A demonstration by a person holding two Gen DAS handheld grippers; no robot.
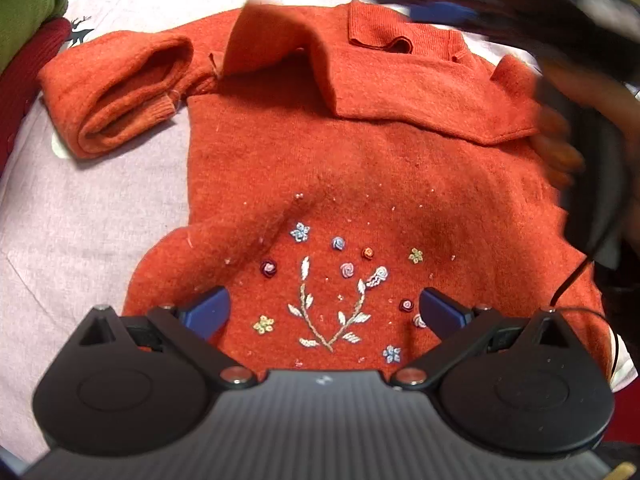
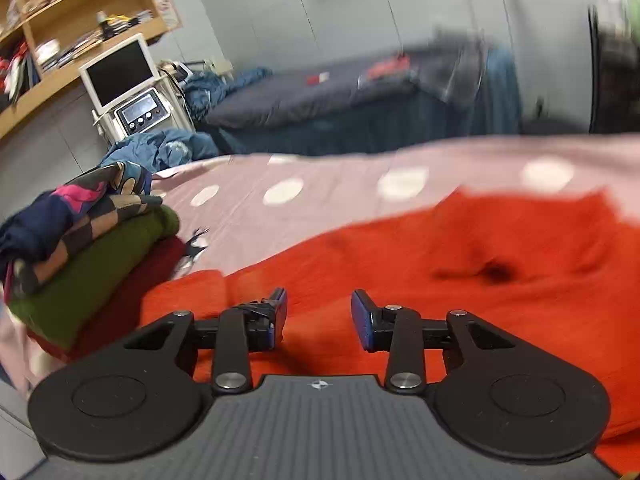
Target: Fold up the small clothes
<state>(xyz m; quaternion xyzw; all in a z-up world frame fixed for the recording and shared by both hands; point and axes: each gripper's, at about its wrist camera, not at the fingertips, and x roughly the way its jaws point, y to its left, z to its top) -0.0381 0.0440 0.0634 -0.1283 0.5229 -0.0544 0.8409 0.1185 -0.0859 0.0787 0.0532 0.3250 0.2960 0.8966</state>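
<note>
- The bed [image 1: 92, 216] carries everything, under a pale pink sheet with white dots and a small deer print near its left edge.
- The sweater [image 1: 360, 168], orange knit, lies spread on the sheet and fills most of the left wrist view; its hem is nearest that camera and its collar [image 1: 380, 34] is at the far end.
- One sleeve [image 1: 116, 92] is doubled back on itself into a thick roll at the left of the body, resting partly on the sheet.
- The other sleeve [image 1: 400, 88] lies folded across the chest, below the collar.
- A pile [image 2: 84, 248] of folded clothes sits at the bed's left edge, near the rolled sleeve: dark red at the bottom, green above it, patterned pieces on top.
- Embroidery [image 1: 332, 292] of a pale sprig and small flowers sits on the lower front of the sweater, between the left fingers.
- The left tongs [image 1: 324, 308] are spread wide over the hem, holding nothing.
- The right tongs [image 2: 319, 316] are also parted and hold nothing, low over the orange knit; in the left wrist view they are only a dark blur at the upper right.
</note>
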